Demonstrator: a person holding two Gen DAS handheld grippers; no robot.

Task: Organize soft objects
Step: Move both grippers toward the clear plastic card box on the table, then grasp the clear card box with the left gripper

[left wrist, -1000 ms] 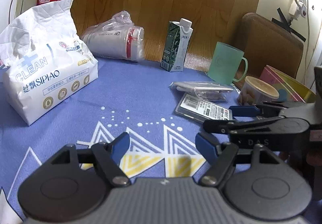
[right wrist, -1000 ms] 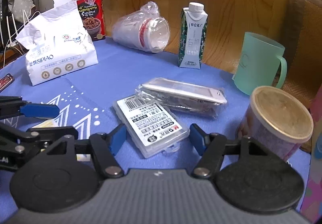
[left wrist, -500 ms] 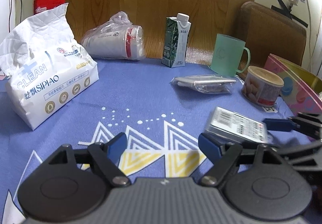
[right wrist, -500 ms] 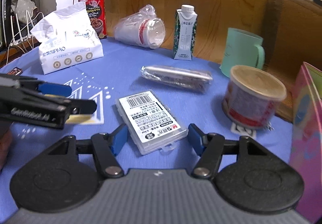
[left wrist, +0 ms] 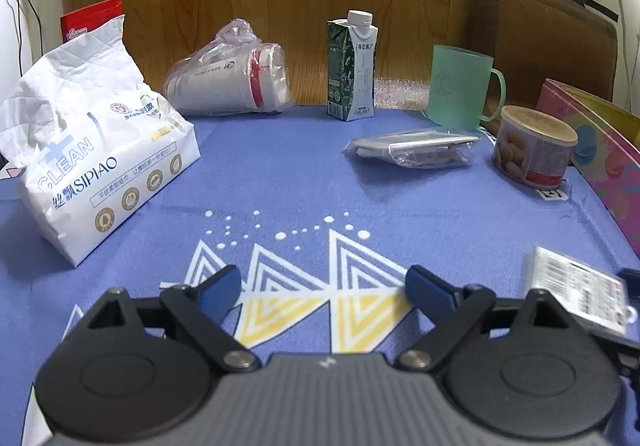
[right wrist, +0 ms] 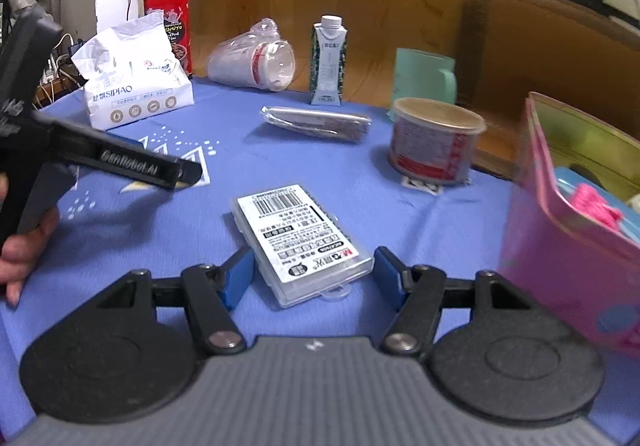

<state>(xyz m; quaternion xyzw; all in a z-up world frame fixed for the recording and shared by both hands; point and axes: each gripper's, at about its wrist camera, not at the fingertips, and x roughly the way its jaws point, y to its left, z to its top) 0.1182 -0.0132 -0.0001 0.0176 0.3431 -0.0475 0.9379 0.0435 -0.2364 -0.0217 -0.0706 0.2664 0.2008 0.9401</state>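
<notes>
My right gripper (right wrist: 312,270) is shut on a flat clear plastic case (right wrist: 298,234) with a white barcode label, carried just above the blue cloth. In the left wrist view this case (left wrist: 576,286) shows at the far right edge. A pink box (right wrist: 560,238) stands open just right of it, with something pink and fluffy (right wrist: 596,201) inside. My left gripper (left wrist: 322,282) hovers over the cloth's triangle pattern; its jaws are opening and hold nothing. A white tissue pack (left wrist: 92,141) sits far left, and a silver wrapped packet (left wrist: 412,149) lies mid-table.
Along the back stand a bagged stack of cups (left wrist: 232,81), a green-and-white carton (left wrist: 352,65), a mint mug (left wrist: 460,89) and a round can (left wrist: 532,149). A red packet (right wrist: 170,25) stands behind the tissues. A brown chair back (left wrist: 544,37) rises behind the round table (left wrist: 280,181).
The right gripper carried the labelled case from beside the silver packet rightward to the pink box. The left gripper's jaws spread wider, and it stayed over the triangle pattern.
</notes>
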